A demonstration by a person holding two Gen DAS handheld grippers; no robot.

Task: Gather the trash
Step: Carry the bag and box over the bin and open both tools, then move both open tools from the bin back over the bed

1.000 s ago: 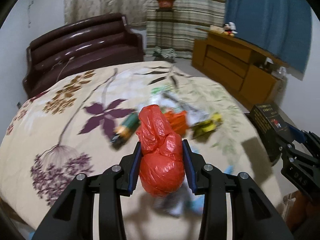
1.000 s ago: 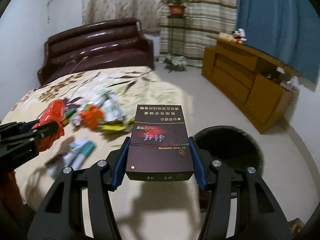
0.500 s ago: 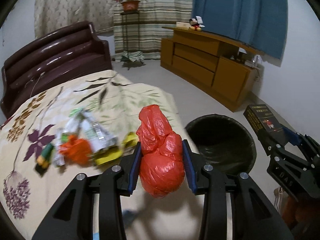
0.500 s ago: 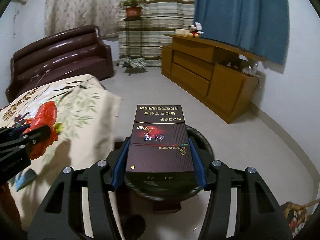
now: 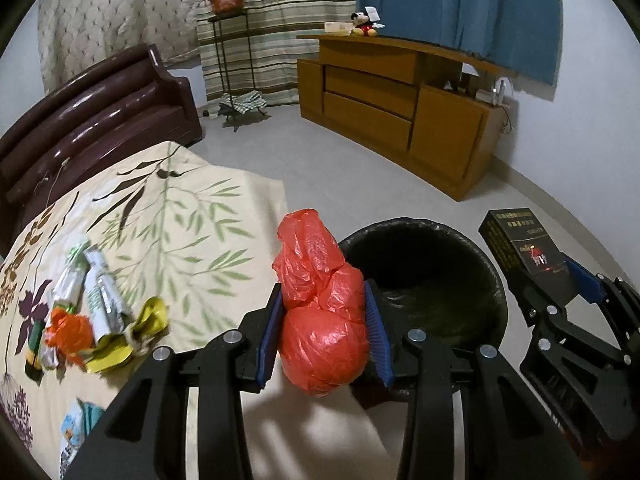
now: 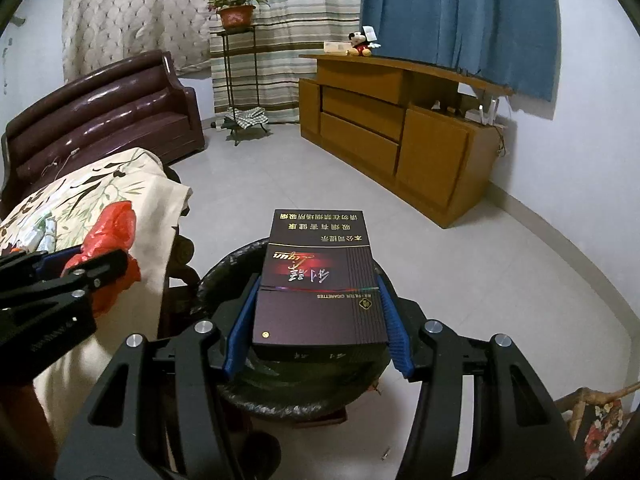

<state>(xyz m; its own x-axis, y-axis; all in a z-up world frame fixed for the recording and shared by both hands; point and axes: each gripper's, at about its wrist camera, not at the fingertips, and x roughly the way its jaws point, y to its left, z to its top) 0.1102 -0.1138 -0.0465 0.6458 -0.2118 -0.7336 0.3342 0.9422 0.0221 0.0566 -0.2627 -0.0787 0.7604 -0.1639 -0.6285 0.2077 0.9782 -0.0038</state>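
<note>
My left gripper (image 5: 324, 320) is shut on a crumpled red plastic bag (image 5: 320, 312) and holds it at the near left rim of a black lined trash bin (image 5: 432, 280). My right gripper (image 6: 316, 320) is shut on a dark maroon cigarette carton (image 6: 320, 284) and holds it flat above the bin (image 6: 236, 264). The carton (image 5: 520, 244) and right gripper (image 5: 560, 280) show at the right of the left wrist view. The red bag (image 6: 112, 236) and left gripper (image 6: 92, 264) show at the left of the right wrist view.
Several wrappers and an orange scrap (image 5: 92, 312) lie on the floral bed cover (image 5: 180, 220) to the left. A brown sofa (image 6: 100, 120), a plant stand (image 6: 236, 72) and a wooden cabinet (image 6: 400, 128) stand around the tiled floor (image 6: 460, 264).
Both grippers have swung right from the bed to the trash bin, each keeping its load. The carton is now over the bin and the red bag at its rim.
</note>
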